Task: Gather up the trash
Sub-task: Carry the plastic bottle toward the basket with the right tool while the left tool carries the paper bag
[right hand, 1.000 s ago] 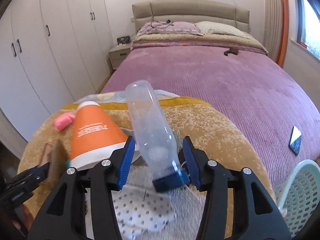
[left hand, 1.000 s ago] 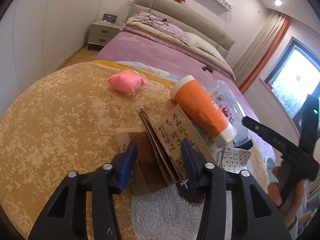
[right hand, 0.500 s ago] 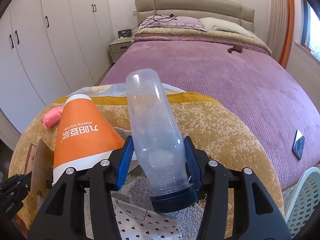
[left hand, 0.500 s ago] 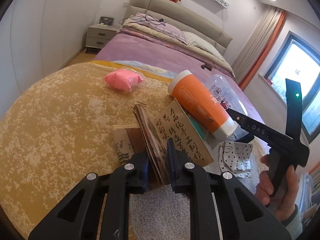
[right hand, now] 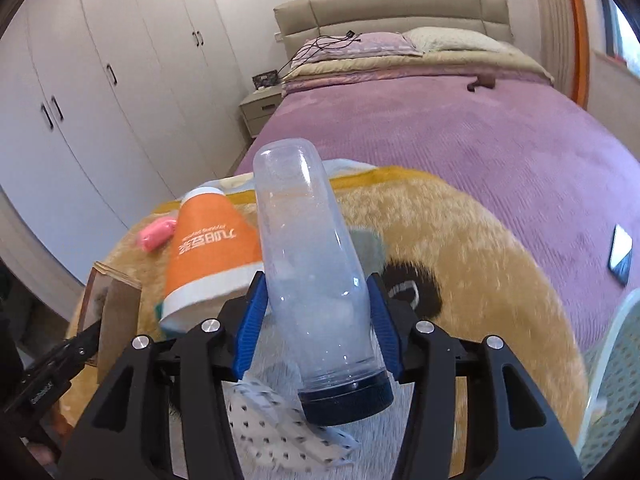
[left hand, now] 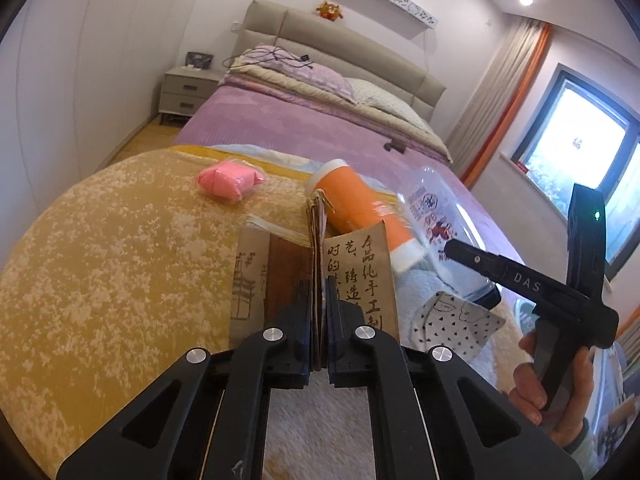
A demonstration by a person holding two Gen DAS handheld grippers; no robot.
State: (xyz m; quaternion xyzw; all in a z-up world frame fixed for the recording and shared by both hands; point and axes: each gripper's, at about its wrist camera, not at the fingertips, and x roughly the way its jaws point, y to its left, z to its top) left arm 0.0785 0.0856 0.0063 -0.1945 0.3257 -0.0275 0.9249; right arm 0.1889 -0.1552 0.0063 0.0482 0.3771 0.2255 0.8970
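Observation:
My left gripper (left hand: pixel 319 304) is shut on a flattened brown paper bag (left hand: pixel 356 276) with black Chinese writing, holding it upright above the yellow blanket (left hand: pixel 120 264). My right gripper (right hand: pixel 316 320) is shut on a clear plastic bottle (right hand: pixel 308 264) with a dark blue cap and lifts it off the blanket; the bottle also shows in the left wrist view (left hand: pixel 444 220). An orange cup with a white rim (left hand: pixel 360 208) lies on its side between them, also in the right wrist view (right hand: pixel 208 252). A pink wrapped packet (left hand: pixel 228 178) lies farther back.
A white dotted wrapper (left hand: pixel 456 324) lies on a white fluffy patch below the bottle. A pale green mesh basket (right hand: pixel 612 364) stands at the right. The purple bed (right hand: pixel 460 136) lies beyond, with a phone (right hand: pixel 620 250) on it. Wardrobes (right hand: pixel 100 92) line the left wall.
My left gripper closed on the paper bag and raised it upright. My right gripper closed on the clear bottle and lifted it, tilting its cap end toward me.

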